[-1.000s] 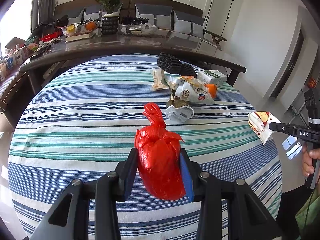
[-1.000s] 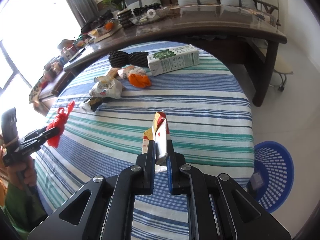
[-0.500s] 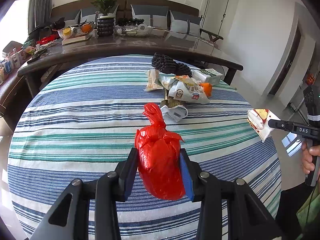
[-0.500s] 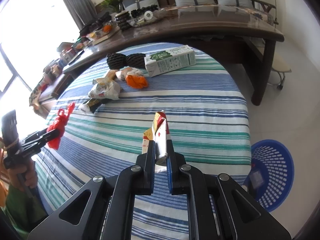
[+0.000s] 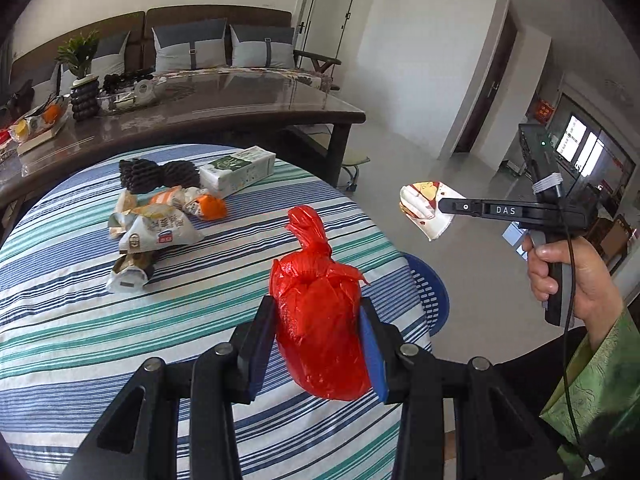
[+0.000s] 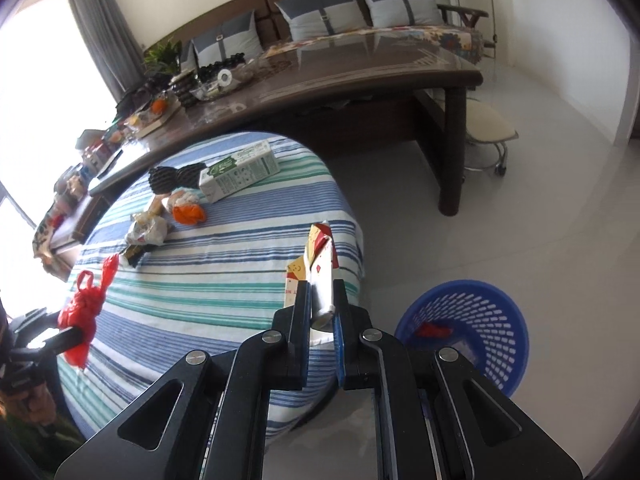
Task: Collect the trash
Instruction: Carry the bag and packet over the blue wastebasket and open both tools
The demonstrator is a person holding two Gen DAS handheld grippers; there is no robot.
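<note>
My left gripper [image 5: 318,316] is shut on a tied red plastic bag [image 5: 320,320] and holds it above the striped round table [image 5: 80,320] near its right edge. My right gripper [image 6: 323,308] is shut on a flattened red and white carton [image 6: 320,272], held past the table's edge; it also shows in the left wrist view [image 5: 426,210]. A blue mesh basket [image 6: 476,320] stands on the floor to the right of the table with some trash in it. More trash lies on the table: a milk carton [image 5: 238,170], snack wrappers [image 5: 160,232] and black foam nets [image 5: 156,174].
A long dark table [image 6: 340,80] with a plant, fruit and clutter stands behind the round table. A stool [image 6: 486,128] is beside it. A sofa with cushions [image 5: 224,48] lines the far wall. Tiled floor [image 6: 520,220] lies to the right.
Both grippers have swung to the right with their loads. The right gripper now hangs past the table's edge, closer to the blue basket.
</note>
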